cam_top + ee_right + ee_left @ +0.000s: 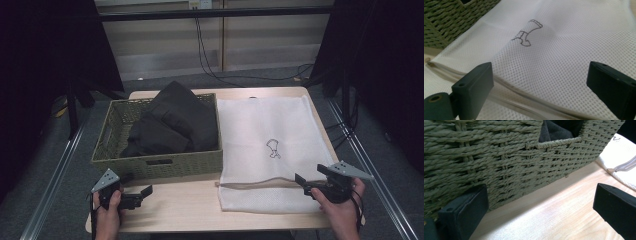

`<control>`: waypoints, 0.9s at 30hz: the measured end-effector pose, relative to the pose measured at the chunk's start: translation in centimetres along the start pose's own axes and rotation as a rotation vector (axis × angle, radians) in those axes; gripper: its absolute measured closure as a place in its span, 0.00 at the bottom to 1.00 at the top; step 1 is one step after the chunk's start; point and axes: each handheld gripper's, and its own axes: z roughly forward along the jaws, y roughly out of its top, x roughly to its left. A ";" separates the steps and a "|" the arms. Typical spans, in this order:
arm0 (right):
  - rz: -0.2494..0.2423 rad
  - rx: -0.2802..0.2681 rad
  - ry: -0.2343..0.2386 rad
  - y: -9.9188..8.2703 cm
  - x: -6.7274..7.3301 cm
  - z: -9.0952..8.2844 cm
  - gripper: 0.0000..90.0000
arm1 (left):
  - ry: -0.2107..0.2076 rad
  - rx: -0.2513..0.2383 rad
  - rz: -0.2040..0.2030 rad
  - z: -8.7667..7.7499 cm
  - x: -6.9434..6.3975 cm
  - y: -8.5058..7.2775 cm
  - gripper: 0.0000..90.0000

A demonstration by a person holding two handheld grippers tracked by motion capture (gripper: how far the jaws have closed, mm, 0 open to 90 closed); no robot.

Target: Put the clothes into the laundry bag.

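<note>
A woven olive basket (160, 167) stands on the left half of the wooden table (190, 210), with dark folded clothes (175, 125) piled in it. To its right a white mesh laundry bag (270, 125) lies flat, its zipper (260, 184) near the front edge. My left gripper (136, 184) is open just in front of the basket, nothing between its jaws; in the left gripper view it (540, 207) faces the basket wall (511, 157). My right gripper (310, 175) hovers open over the bag's front right part; in the right gripper view it (541, 85) straddles the mesh (564, 37) above the zipper (511, 87).
Dark cloth (556, 130) shows through the basket's handle slot. The bag bears a small printed mark (526, 33). Bare tabletop (554, 220) lies in front of the basket. Black curtains flank the table, and cables (210, 65) run across the floor behind it.
</note>
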 end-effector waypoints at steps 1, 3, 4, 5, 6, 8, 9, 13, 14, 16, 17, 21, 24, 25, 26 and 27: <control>-0.012 -0.005 0.018 0.0 0.0 0.0 0.10 | 0.003 -0.003 -0.003 0.0 0.0 0.0 0.00; -0.024 -0.007 0.031 0.1 0.0 0.0 0.10 | -0.001 -0.005 -0.005 -0.1 0.1 0.0 0.00; -0.041 -0.003 0.054 0.3 0.2 0.1 0.10 | -0.006 -0.010 -0.013 -0.1 0.0 -0.1 0.00; -0.047 0.002 0.072 0.4 0.3 0.2 0.09 | -0.005 -0.009 -0.012 -0.1 0.0 -0.1 0.00; -0.047 0.002 0.072 0.4 0.3 0.2 0.09 | -0.005 -0.009 -0.012 -0.1 0.0 -0.1 0.00; -0.066 0.003 0.079 0.5 0.5 0.3 0.09 | -0.003 -0.003 -0.002 -0.1 -0.1 -0.1 0.00; -0.076 0.009 0.078 0.6 0.6 0.3 0.09 | -0.001 0.000 0.002 -0.1 0.0 -0.1 0.00; -0.095 0.026 0.081 0.5 0.7 0.4 0.09 | -0.005 0.003 -0.003 -0.1 0.0 -0.1 0.00; -0.097 0.029 0.080 0.5 0.5 0.6 0.09 | -0.008 0.005 -0.004 -0.1 0.0 0.0 0.00; -0.097 0.042 0.080 0.4 0.3 1.0 0.09 | -0.011 0.006 -0.007 0.0 0.0 0.0 0.00; -0.099 0.044 0.077 0.3 0.4 1.1 0.09 | -0.010 0.010 -0.008 0.0 0.0 0.0 0.00; -0.128 0.077 0.107 0.2 1.0 1.8 0.09 | -0.008 0.015 -0.010 0.1 0.0 0.0 0.00; -0.157 0.118 0.115 -0.1 1.6 2.8 0.07 | 0.006 0.012 0.007 0.0 -0.2 0.0 0.00; -0.166 0.131 0.116 -0.2 1.8 3.3 0.07 | 0.012 0.013 0.017 0.0 -0.3 0.1 0.00; -0.170 0.147 0.111 -0.3 2.0 3.6 0.07 | 0.023 0.012 0.021 0.0 -0.4 0.1 0.00; -0.170 0.147 0.111 -0.3 2.0 3.6 0.07 | 0.023 0.012 0.021 0.0 -0.4 0.1 0.00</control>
